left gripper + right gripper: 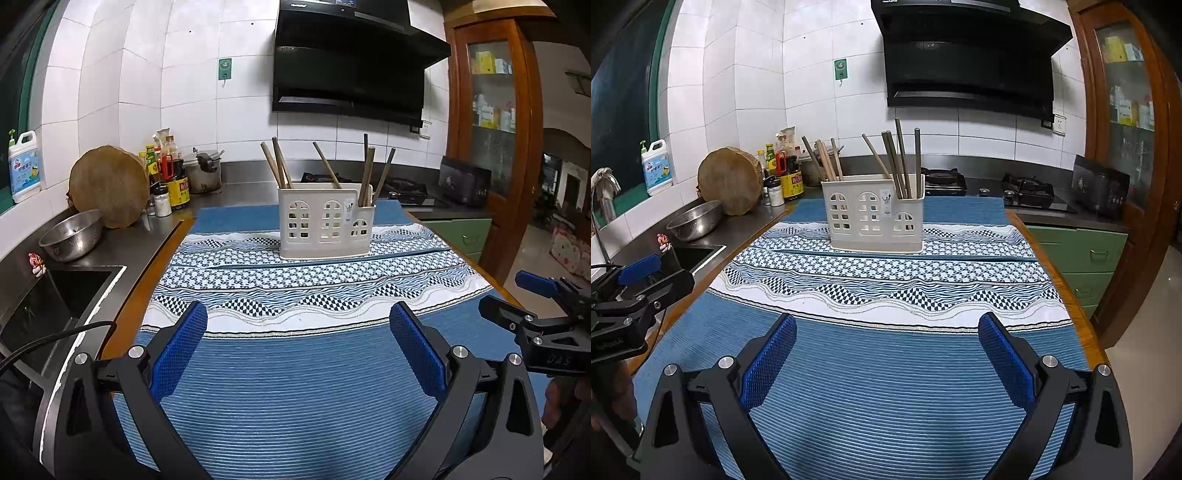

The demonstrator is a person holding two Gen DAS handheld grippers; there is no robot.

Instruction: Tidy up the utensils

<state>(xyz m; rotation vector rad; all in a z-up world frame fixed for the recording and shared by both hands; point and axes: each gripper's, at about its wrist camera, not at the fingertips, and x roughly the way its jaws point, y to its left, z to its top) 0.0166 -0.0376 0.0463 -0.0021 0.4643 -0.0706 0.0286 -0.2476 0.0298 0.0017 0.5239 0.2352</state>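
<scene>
Both grippers hang back, well short of the white utensil holder (324, 221). Left gripper (299, 354) and right gripper (886, 360): jaws spread, empty. Chopsticks (897, 162) stand upright inside the holder's compartments; the job looks done.

"DAS" on the right gripper's black body (557, 360); other labels too blurred.
</scene>
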